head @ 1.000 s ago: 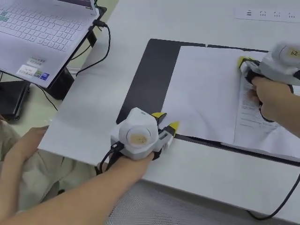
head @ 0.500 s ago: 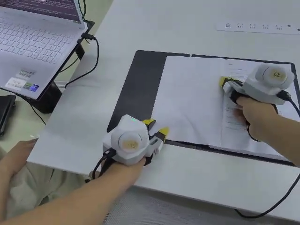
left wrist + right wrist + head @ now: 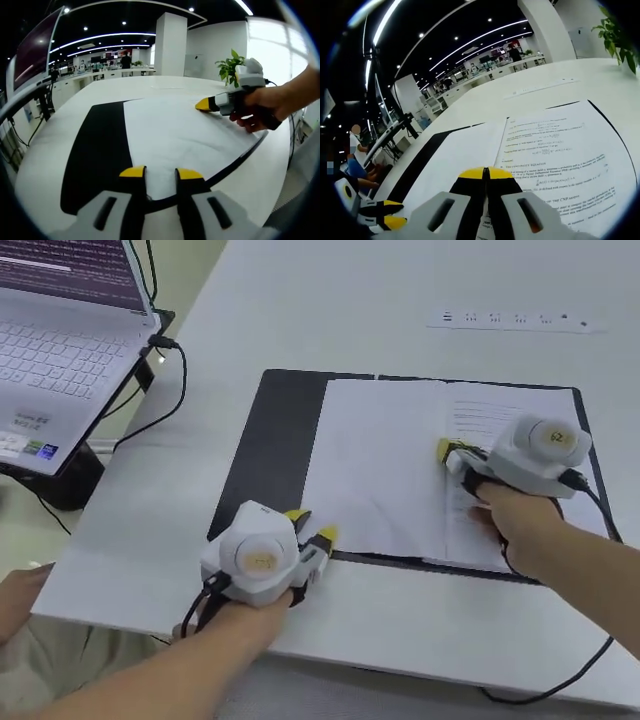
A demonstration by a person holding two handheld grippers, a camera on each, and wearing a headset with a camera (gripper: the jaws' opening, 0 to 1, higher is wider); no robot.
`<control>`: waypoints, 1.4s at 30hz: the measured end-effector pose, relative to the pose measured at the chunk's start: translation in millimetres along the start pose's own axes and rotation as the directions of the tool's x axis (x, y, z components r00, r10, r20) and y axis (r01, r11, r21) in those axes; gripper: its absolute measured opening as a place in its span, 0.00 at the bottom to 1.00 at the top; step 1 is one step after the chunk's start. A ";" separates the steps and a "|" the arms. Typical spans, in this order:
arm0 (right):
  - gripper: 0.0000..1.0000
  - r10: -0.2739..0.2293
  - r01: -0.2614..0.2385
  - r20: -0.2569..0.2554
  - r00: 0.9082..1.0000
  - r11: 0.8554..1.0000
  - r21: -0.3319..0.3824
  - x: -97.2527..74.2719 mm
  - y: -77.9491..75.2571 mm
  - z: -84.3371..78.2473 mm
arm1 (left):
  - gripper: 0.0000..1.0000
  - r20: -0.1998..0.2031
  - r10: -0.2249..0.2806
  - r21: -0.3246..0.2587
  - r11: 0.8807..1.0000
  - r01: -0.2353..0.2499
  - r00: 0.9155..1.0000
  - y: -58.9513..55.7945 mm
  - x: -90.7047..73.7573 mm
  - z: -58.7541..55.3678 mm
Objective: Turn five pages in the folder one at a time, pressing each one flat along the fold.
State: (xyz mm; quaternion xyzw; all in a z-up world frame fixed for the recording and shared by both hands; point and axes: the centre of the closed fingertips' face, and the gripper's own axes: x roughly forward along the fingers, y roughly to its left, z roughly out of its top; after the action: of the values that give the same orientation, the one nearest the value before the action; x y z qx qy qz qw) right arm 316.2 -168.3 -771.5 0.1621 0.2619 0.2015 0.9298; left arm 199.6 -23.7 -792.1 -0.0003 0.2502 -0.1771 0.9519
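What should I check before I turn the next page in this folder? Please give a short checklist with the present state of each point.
1. The turned page lies flat on the left side: ok.
2. The right gripper sits at the fold, jaws shut: ok.
3. The left gripper is clear of the paper: cannot tell. It sits at the near edge of the folder, jaws slightly open.
4. The printed page is free to lift: not ok, the right hand lies over it.
5. The laptop cable is apart from the folder: ok.
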 end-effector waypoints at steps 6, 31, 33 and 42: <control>0.00 -0.006 0.006 -0.013 1.000 1.000 0.015 -16.1 4.2 -11.3 | 0.22 -0.001 0.000 0.002 1.000 0.000 1.000 -0.7 -0.6 0.6; 0.00 0.007 -0.008 -0.078 0.997 1.000 -0.014 -78.4 21.7 -63.0 | 0.22 -0.008 0.000 0.011 1.000 0.000 1.000 -1.5 -5.3 1.5; 0.00 0.012 -0.012 -0.096 0.995 1.000 -0.004 -85.2 23.4 -68.7 | 0.22 -0.009 0.000 0.009 1.000 0.000 1.000 -1.4 -5.7 1.8; 0.00 0.029 -0.020 -0.192 0.981 0.999 0.047 -110.3 33.6 -88.8 | 0.22 -0.017 0.005 0.008 1.000 -0.005 1.000 -1.1 -6.0 2.3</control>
State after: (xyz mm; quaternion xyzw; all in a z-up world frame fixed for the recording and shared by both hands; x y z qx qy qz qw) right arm 171.2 -172.5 -783.3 0.1657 0.3532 0.2219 0.8936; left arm 195.5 -22.9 -787.1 0.0055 0.2577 -0.1755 0.9501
